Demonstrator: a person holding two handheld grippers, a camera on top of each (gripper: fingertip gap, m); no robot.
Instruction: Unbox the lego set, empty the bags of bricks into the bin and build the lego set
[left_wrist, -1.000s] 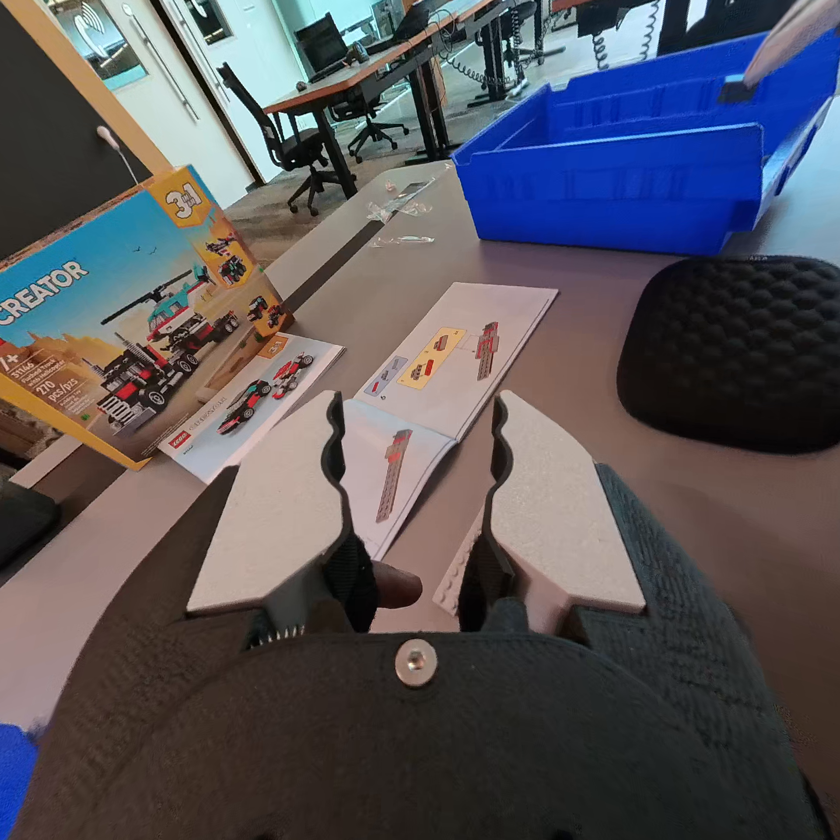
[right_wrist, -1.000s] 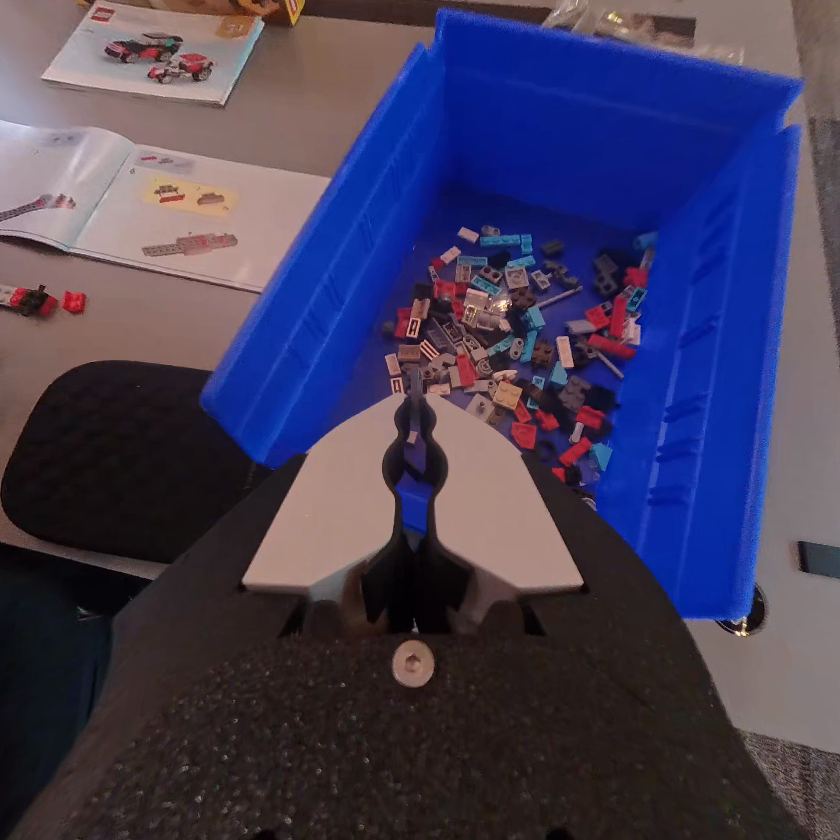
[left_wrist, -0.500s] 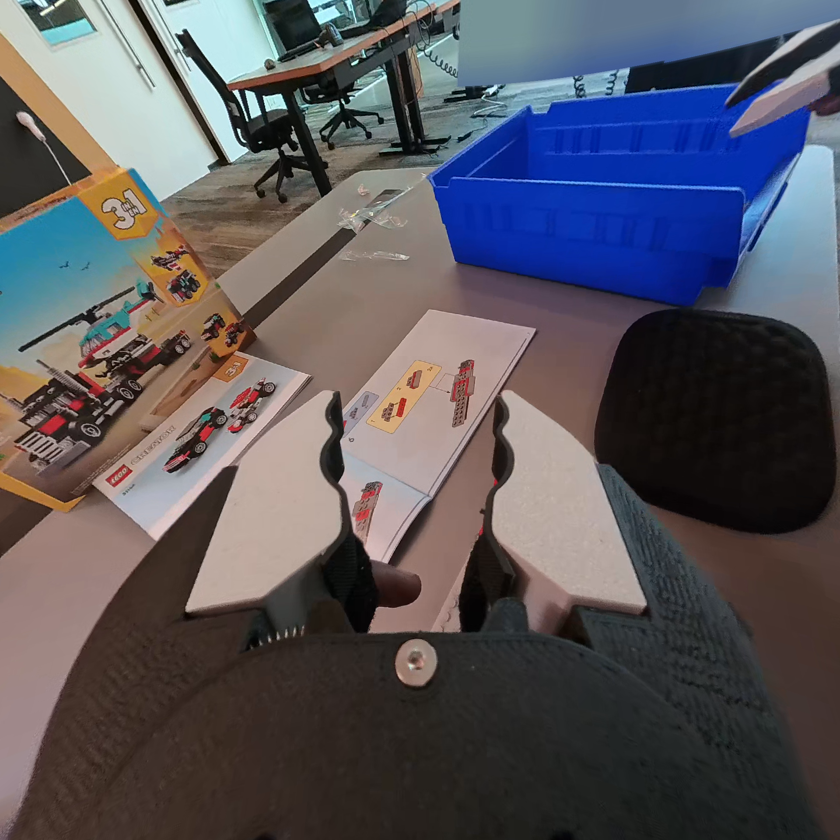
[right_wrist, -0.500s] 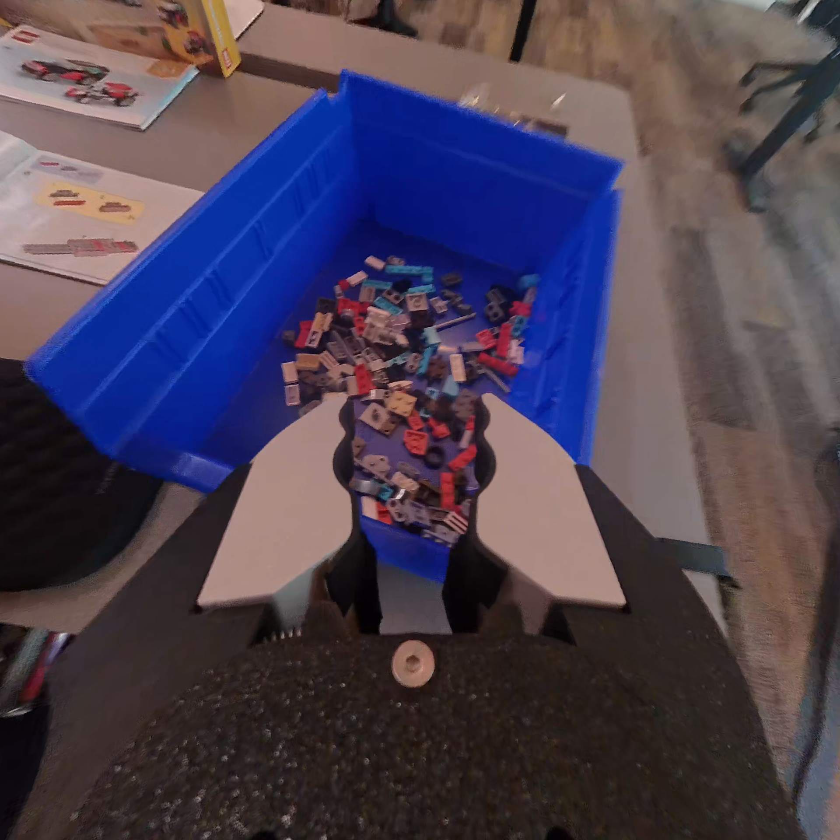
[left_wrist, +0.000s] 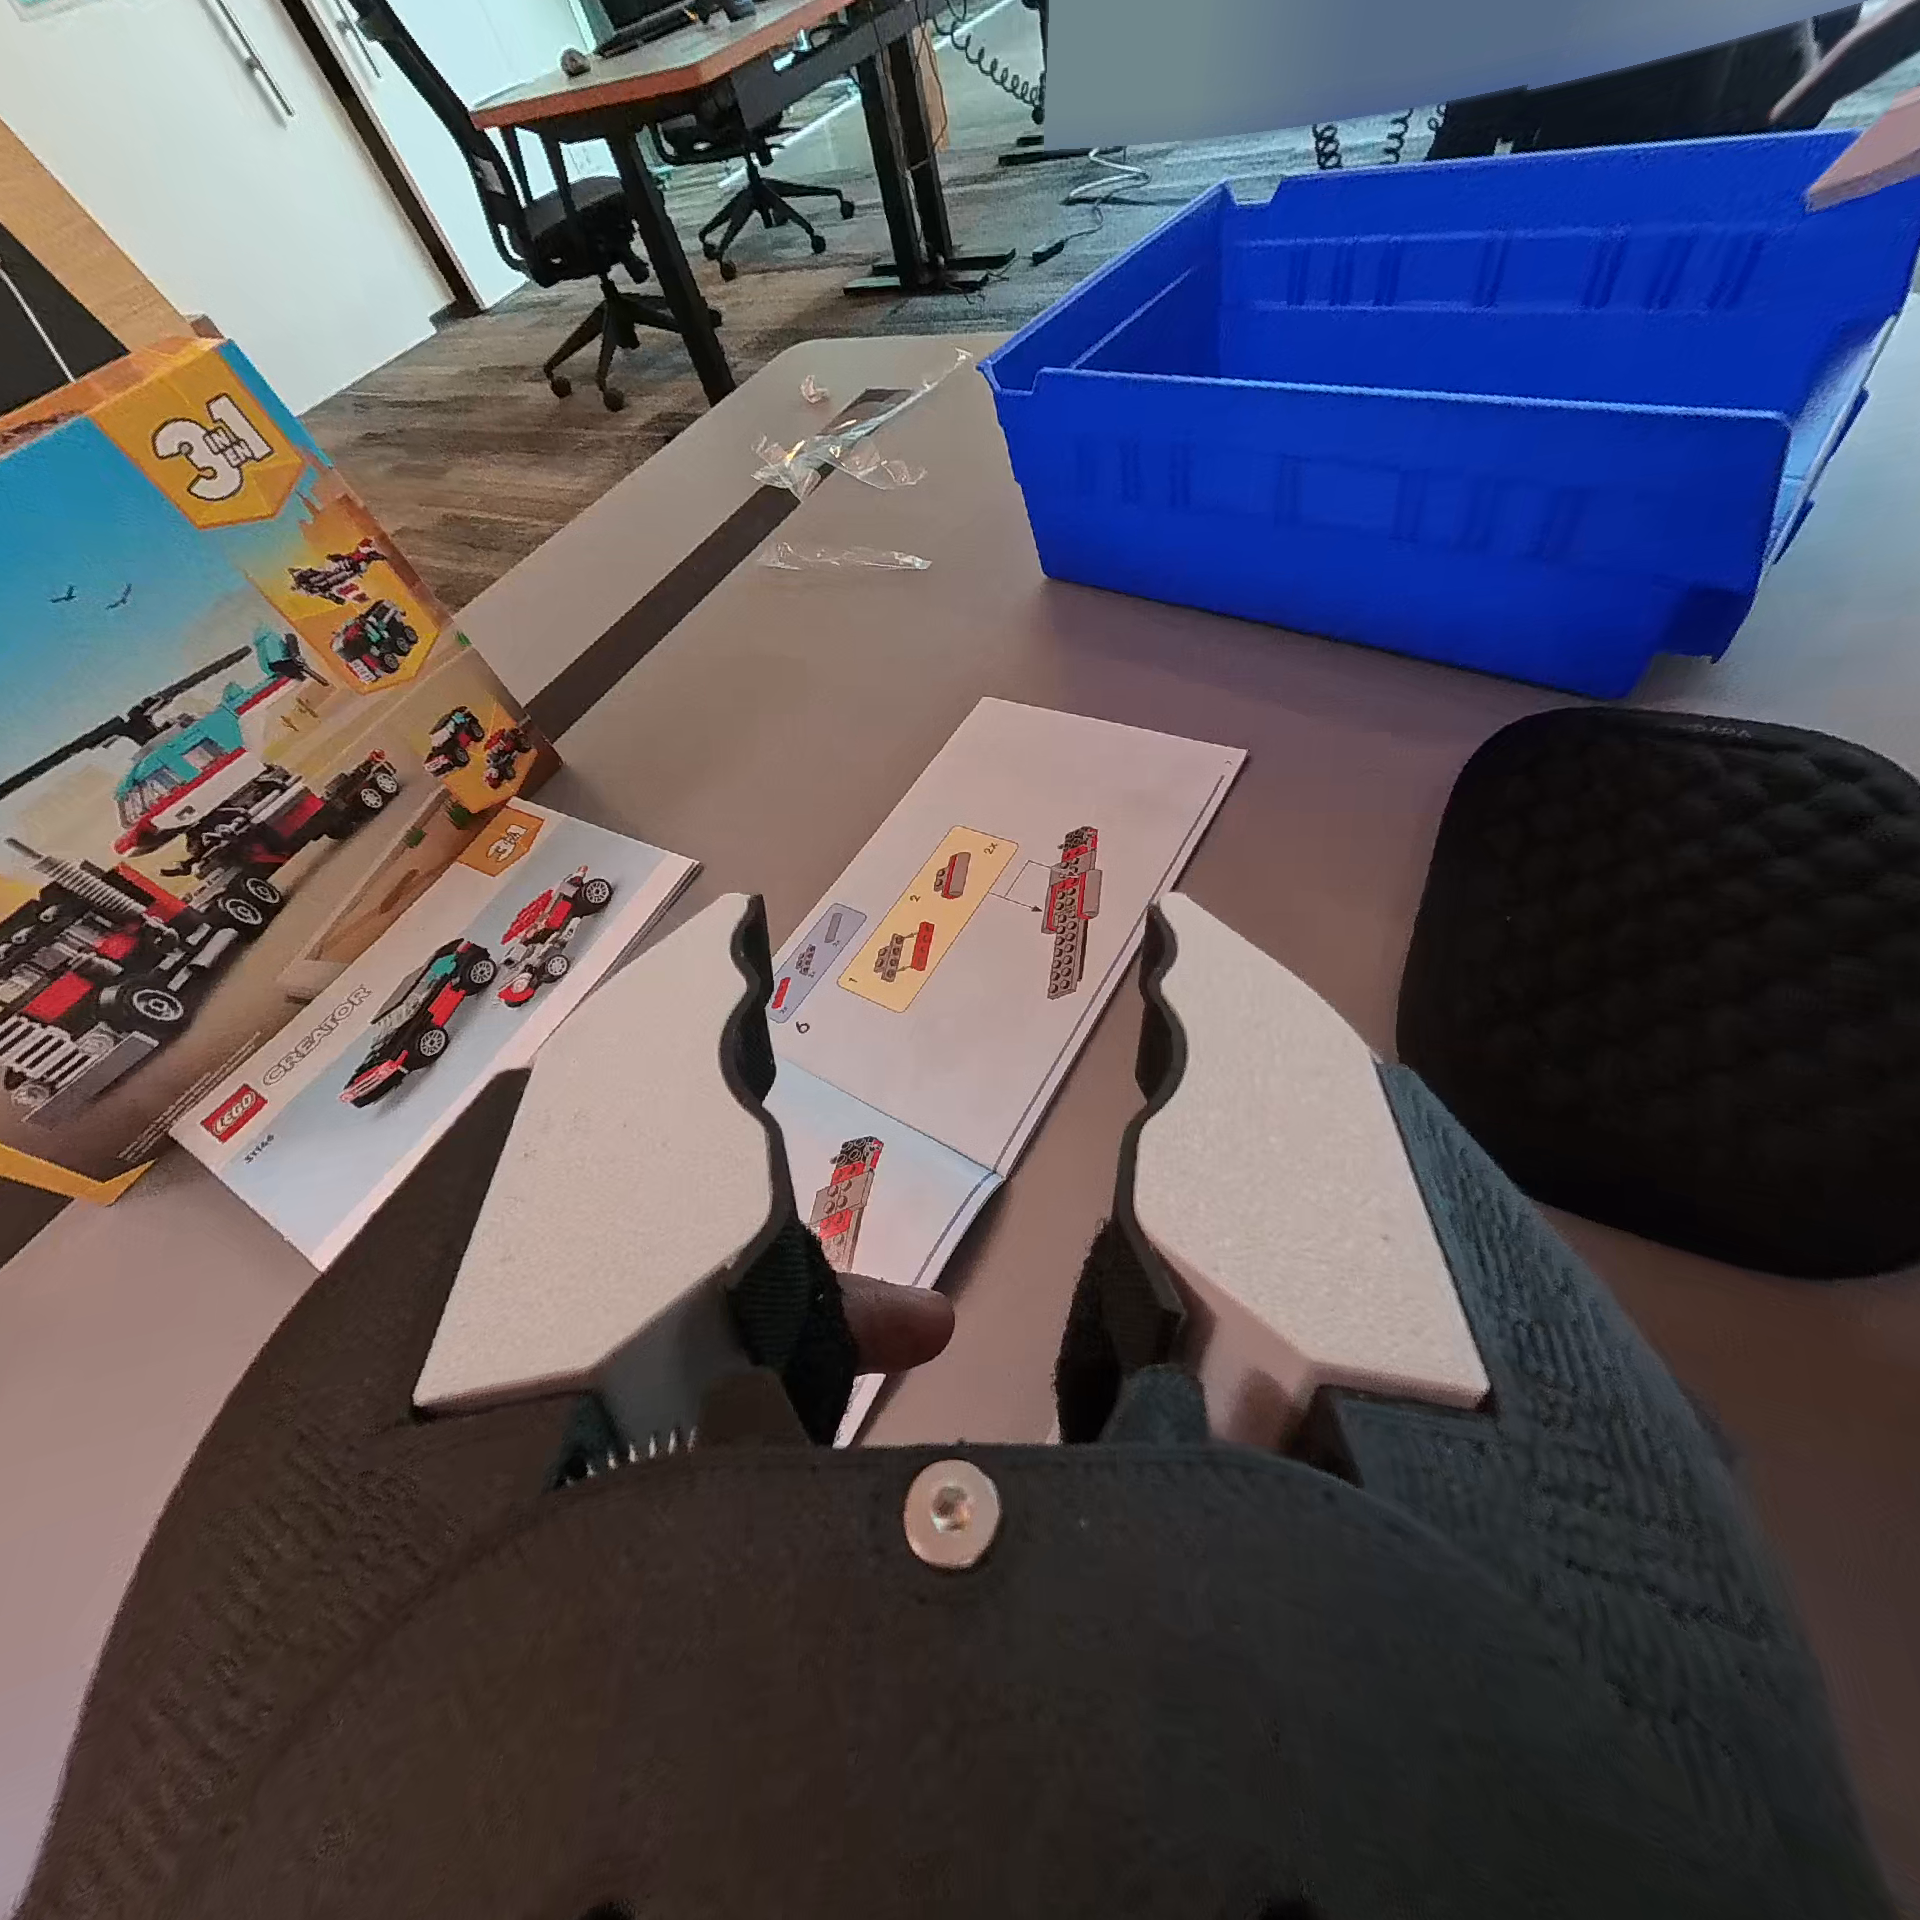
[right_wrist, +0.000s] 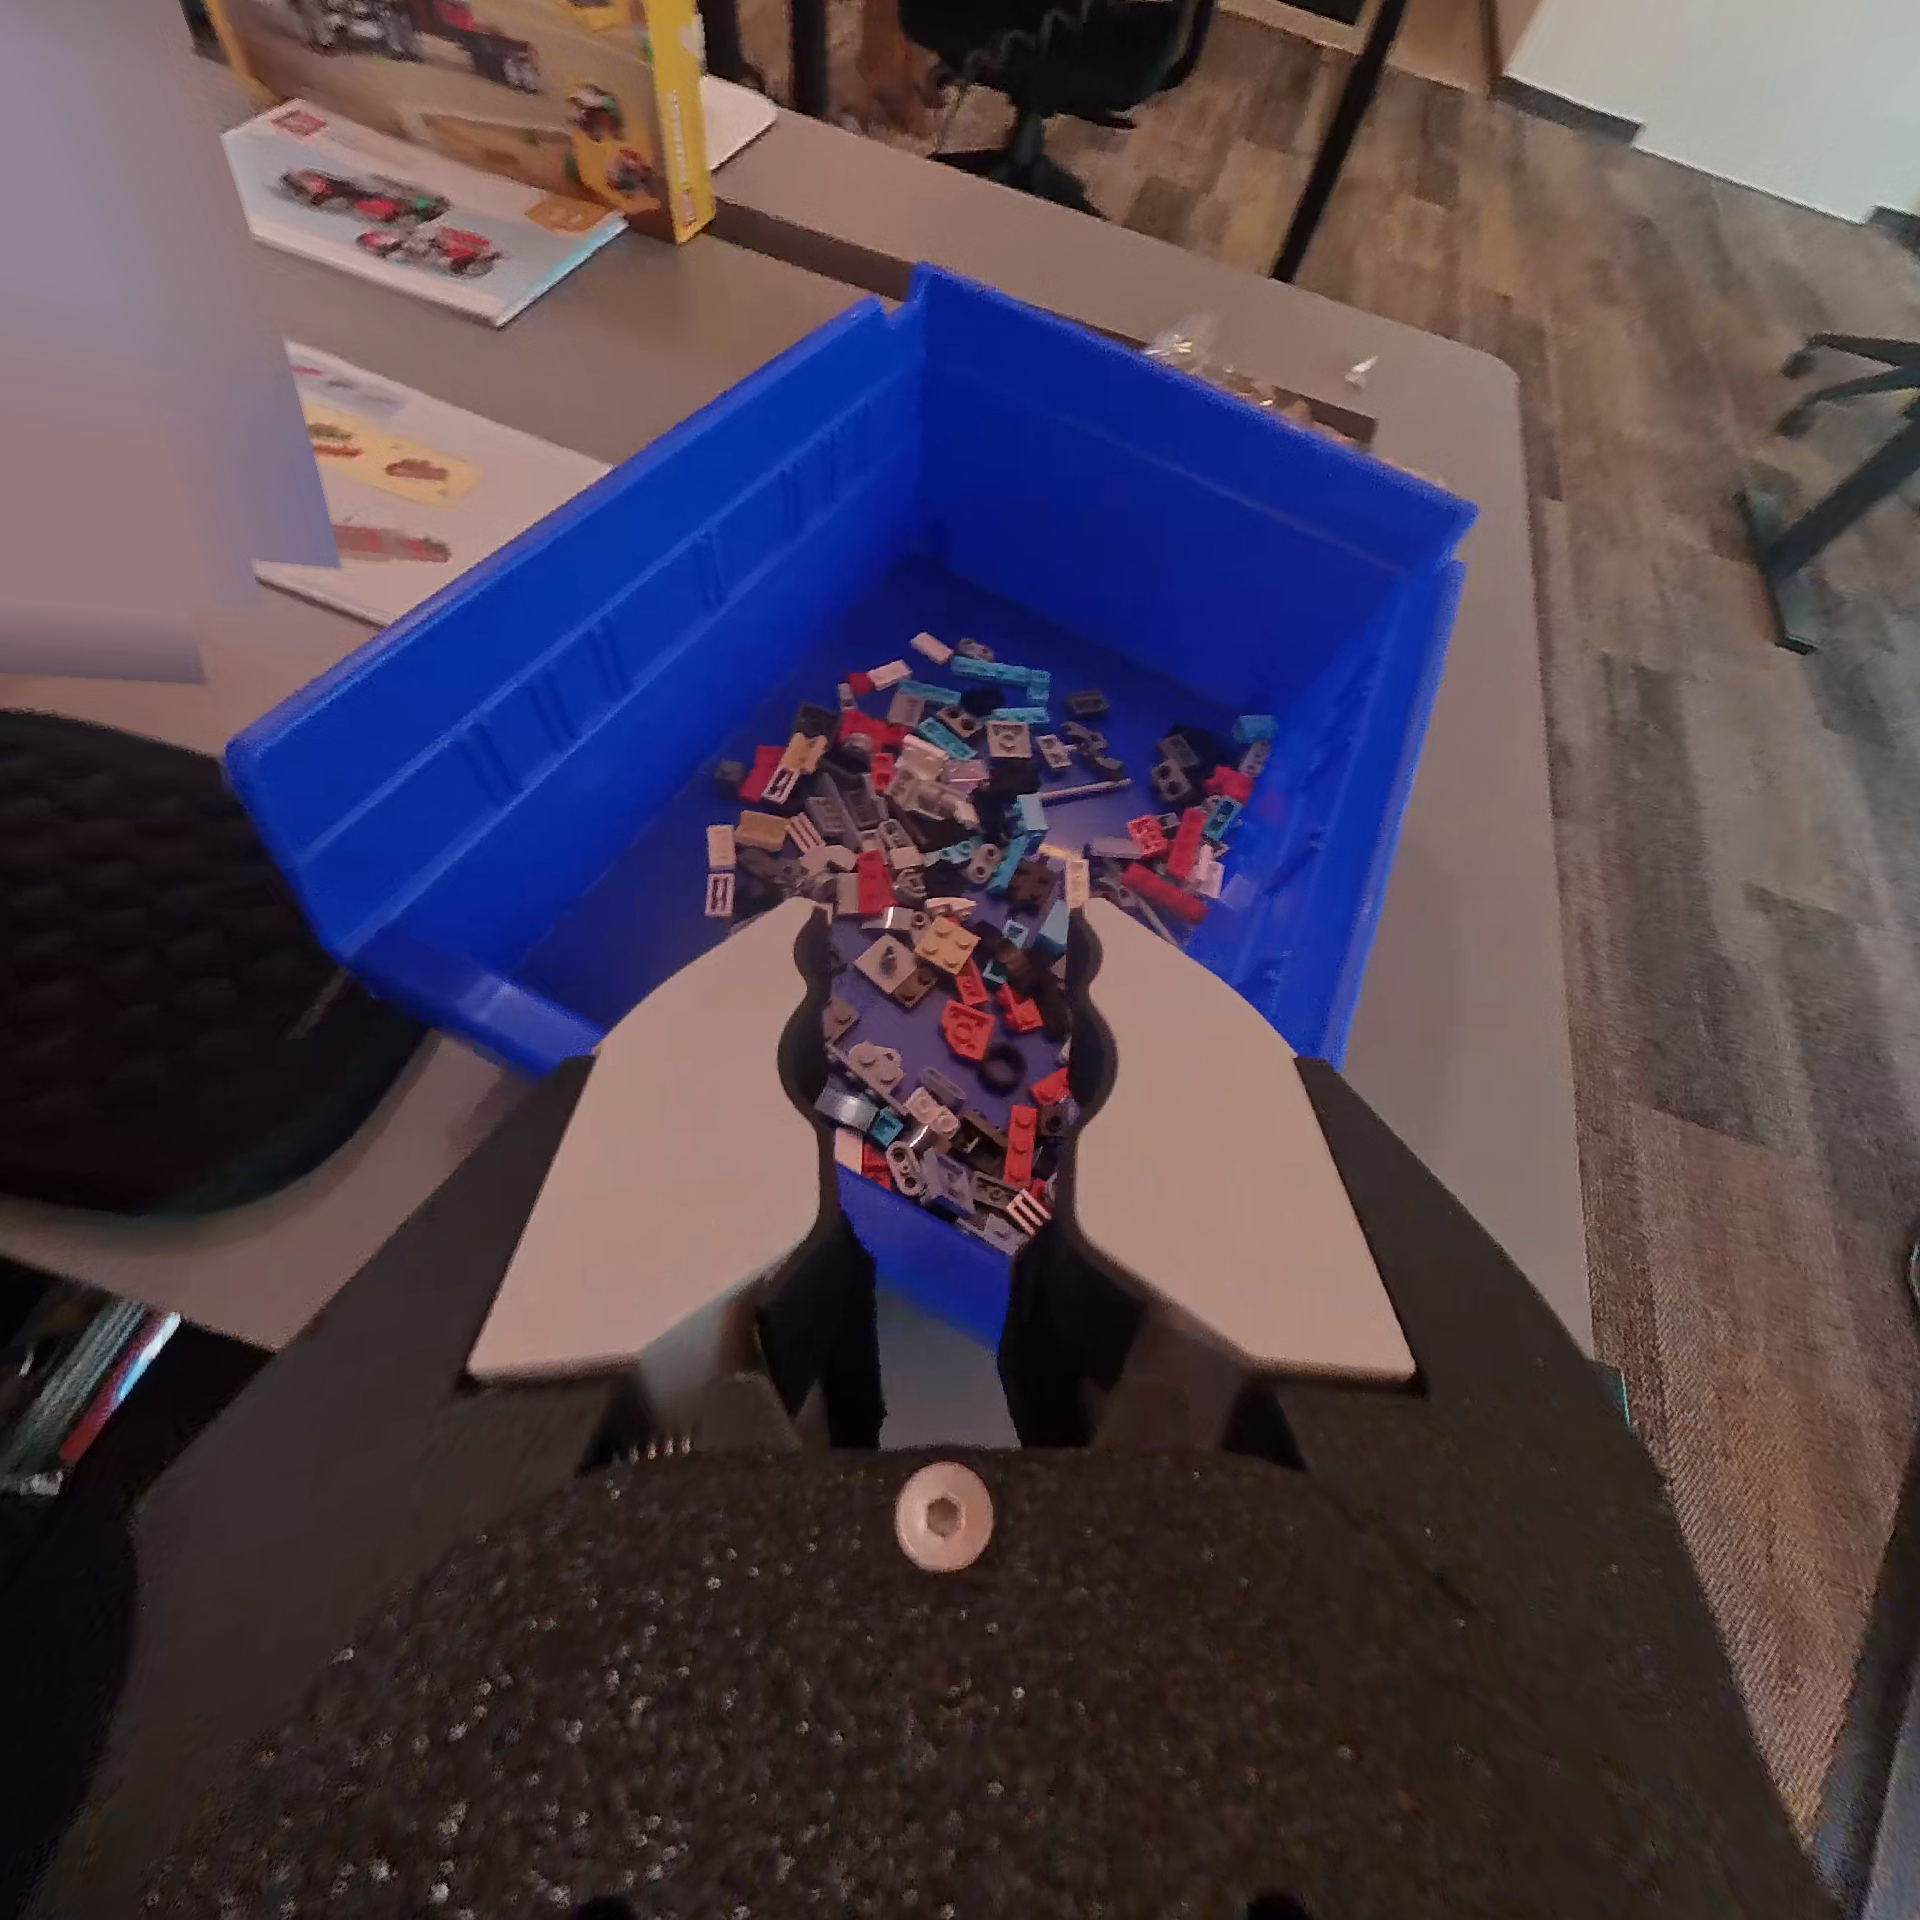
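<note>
My left gripper (left_wrist: 951, 914) is open and empty above the open instruction booklet (left_wrist: 997, 935) on the grey table. The set's box (left_wrist: 187, 748) stands at the left with a second booklet (left_wrist: 436, 1018) in front of it. The blue bin (left_wrist: 1403, 499) is at the far right. In the right wrist view my right gripper (right_wrist: 948, 914) is open and empty, held above the near end of the blue bin (right_wrist: 582, 707), which holds several loose bricks (right_wrist: 956, 831) in red, grey, black and teal. The right gripper's fingertip (left_wrist: 1870, 166) shows at the left view's top right edge.
A black padded mat (left_wrist: 1683, 977) lies right of the booklet and also shows in the right wrist view (right_wrist: 135, 966). Torn clear bags (left_wrist: 831, 457) lie at the far table edge. Office desks and chairs (left_wrist: 623, 239) stand beyond. The table edge and wood floor (right_wrist: 1714, 831) are right of the bin. About 40 cm separates my left fingertips from my right.
My right gripper opened and swung right over the bin's near end. My left gripper rose and pulled back a little, staying open; the small build near it is out of view.
</note>
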